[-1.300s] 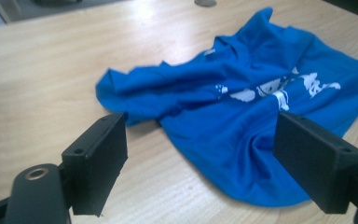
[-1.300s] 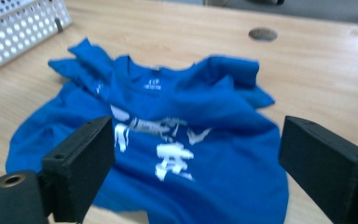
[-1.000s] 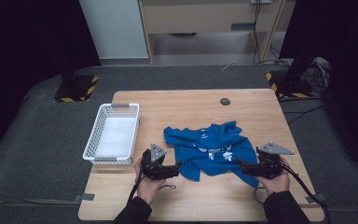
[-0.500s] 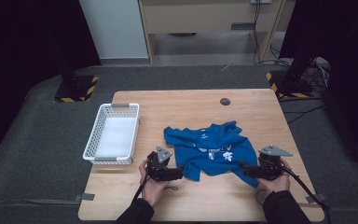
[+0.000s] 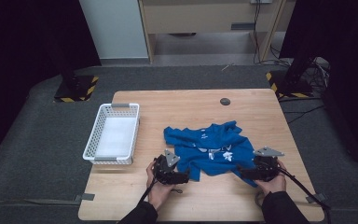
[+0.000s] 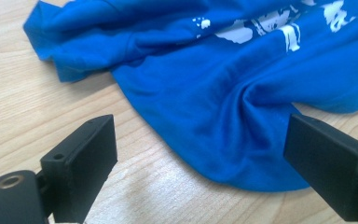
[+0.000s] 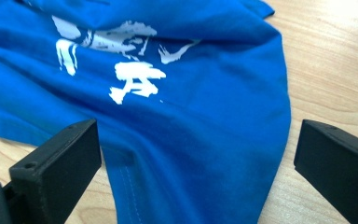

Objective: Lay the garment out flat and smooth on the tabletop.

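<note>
— On the near half of the wooden table (image 5: 261, 112), what lies there?

— A crumpled blue T-shirt (image 5: 208, 150) with a white print on it, spread roughly in the middle between the two hands. Its folds bunch up toward the far left, and a hem trails toward the near edge on each side.

— Where is the left gripper (image 5: 182, 178)?

— At the shirt's near left corner, held low over the wood by the person's left hand (image 5: 157, 189). Its jaws have just been opening and now stand wide apart. From the left gripper view a rounded lobe of the blue T-shirt (image 6: 242, 107) lies between them on the table, and neither pad presses on it.

— And the right gripper (image 5: 240, 172)?

— At the near right corner of the cloth, in the right hand (image 5: 272, 183), pointing left toward the shirt. Its jaws have also just been opening and are spread wide. In the right gripper view the blue T-shirt (image 7: 182, 126), with a stitched hem, runs down between the two black jaws; the cloth lies loose, not pinched.

— Anything else on the table?

— A white plastic basket (image 5: 95, 142) sits at the left edge, apart from the shirt. A small dark round spot (image 5: 224, 101) sits near the far edge; I cannot tell what it is.
</note>
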`<state>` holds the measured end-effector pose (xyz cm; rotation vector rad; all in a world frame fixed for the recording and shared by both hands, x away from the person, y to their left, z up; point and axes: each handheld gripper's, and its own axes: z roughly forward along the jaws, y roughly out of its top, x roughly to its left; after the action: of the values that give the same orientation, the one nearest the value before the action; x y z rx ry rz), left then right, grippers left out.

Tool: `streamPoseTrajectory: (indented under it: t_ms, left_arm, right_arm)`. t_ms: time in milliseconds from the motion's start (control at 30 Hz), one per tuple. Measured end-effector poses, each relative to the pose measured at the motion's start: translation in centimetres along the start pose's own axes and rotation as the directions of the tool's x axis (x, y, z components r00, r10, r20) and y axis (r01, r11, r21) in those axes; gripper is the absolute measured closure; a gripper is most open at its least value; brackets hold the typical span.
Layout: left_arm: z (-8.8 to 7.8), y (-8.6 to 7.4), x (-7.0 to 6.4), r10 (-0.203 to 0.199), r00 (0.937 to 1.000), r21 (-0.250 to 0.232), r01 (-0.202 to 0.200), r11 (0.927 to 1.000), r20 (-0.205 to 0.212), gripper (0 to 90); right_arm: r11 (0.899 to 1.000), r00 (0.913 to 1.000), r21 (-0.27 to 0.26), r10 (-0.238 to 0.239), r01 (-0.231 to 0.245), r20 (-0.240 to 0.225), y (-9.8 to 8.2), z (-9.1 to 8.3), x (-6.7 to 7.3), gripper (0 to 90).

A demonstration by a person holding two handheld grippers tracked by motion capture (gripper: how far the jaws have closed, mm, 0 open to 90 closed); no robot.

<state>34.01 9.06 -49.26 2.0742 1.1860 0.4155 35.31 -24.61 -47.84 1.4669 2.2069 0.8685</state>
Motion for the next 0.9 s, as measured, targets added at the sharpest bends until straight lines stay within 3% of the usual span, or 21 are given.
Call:
streamPoseTrajectory:
  t_ms: [467, 700, 900]
  left_arm:
    - [1.0, -0.4, -0.7, 0.06, 0.9978, 0.046, -0.059, 0.9972, -0.026, 8.3]
    - [1.2, -0.6, -0.6, 0.075, 0.9965, 0.074, -0.072, 0.9947, -0.036, 7.7]
    - [1.1, -0.8, -0.9, 0.12, 0.9915, 0.079, -0.116, 0.9901, -0.05, 7.7]
  right_arm:
    - [0.995, 0.998, 0.091, -0.049, 0.046, 0.041, -0.4, 1.6, 0.1, 0.6]
    - [0.991, 0.9952, 0.117, -0.07, 0.061, 0.068, -0.5, 2.1, 0.0, 0.5]
    - [0.991, 0.9945, 0.116, -0.077, 0.069, 0.07, -0.6, 2.1, 0.0, 0.5]
